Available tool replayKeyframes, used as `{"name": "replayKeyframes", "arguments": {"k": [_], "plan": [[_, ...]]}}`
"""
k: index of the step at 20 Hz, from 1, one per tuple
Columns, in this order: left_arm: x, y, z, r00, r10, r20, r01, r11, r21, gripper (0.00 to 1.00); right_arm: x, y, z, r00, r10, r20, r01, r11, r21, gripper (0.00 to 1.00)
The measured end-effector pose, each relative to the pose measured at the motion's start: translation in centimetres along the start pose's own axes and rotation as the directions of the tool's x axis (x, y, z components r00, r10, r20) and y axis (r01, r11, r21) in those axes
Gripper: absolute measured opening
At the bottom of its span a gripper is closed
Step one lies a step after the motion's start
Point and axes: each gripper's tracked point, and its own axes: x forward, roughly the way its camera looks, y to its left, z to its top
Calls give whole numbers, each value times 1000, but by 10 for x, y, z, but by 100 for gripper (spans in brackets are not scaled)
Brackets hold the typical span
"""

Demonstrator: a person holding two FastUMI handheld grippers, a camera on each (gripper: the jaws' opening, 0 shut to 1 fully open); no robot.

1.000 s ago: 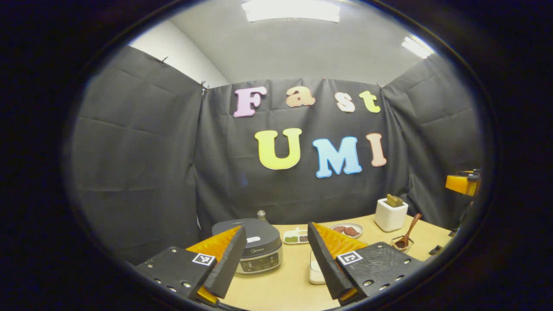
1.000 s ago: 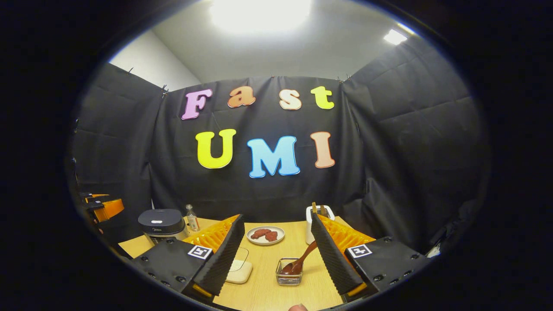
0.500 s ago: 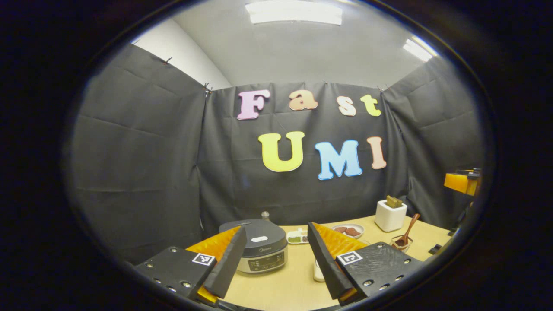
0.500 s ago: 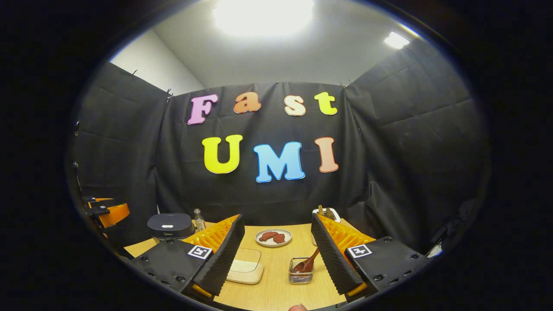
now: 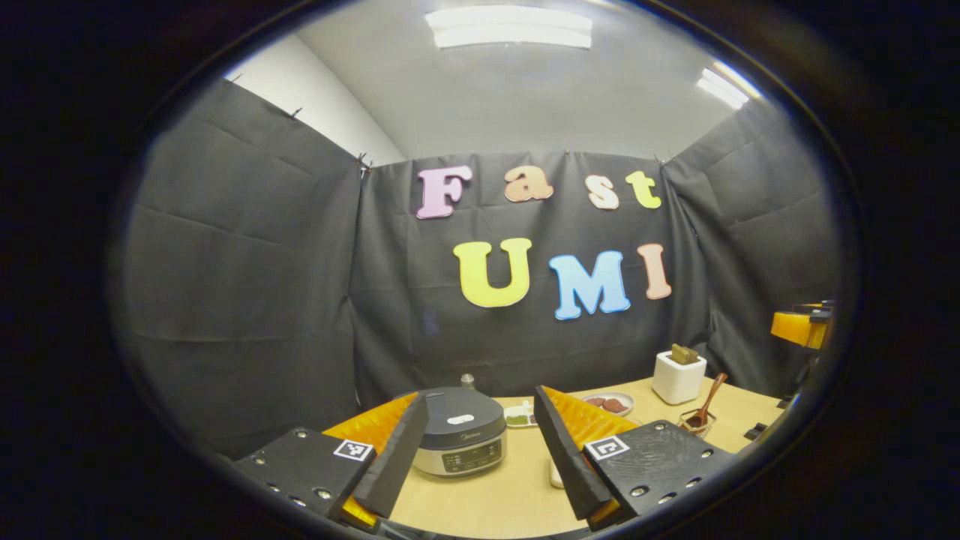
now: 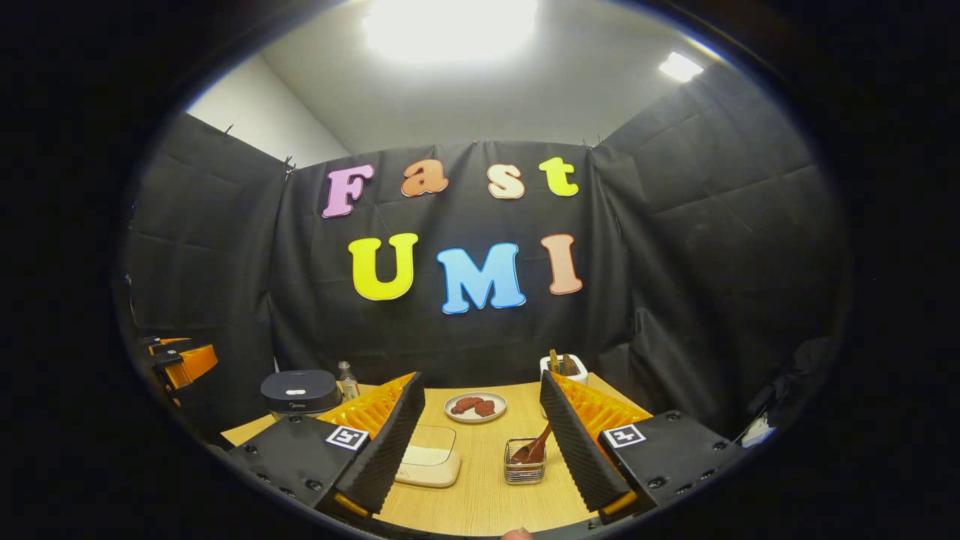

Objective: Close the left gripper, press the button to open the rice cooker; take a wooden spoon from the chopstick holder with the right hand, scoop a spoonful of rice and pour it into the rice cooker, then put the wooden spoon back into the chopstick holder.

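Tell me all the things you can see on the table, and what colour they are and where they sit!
Rice cooker: one, dark grey lid shut, silver body, left side of the table.
Small bottle: one, clear, just behind the cooker.
Wooden table: one, light tan.
Plate: one, white, with reddish-brown food, far middle.
Small dish: one, white, with green bits, beside the cooker.
Rice box: one, cream, clear lid, near middle.
Chopstick holder: one, wire basket, near right, with one brown wooden spoon leaning in it.
White holder: one, far right, with brown utensils.
Left gripper: black and orange fingers, open.
Right gripper: the same colours, open.
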Motion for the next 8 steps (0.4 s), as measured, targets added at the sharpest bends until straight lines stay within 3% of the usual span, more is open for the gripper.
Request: {"name": "replayKeyframes", "arguments": {"k": [8], "plan": [[1,-3,1,1000,-16,-6,16,1000,15,86,-4,0,1,1000,-8,7,8,1000,-21,98]]}}
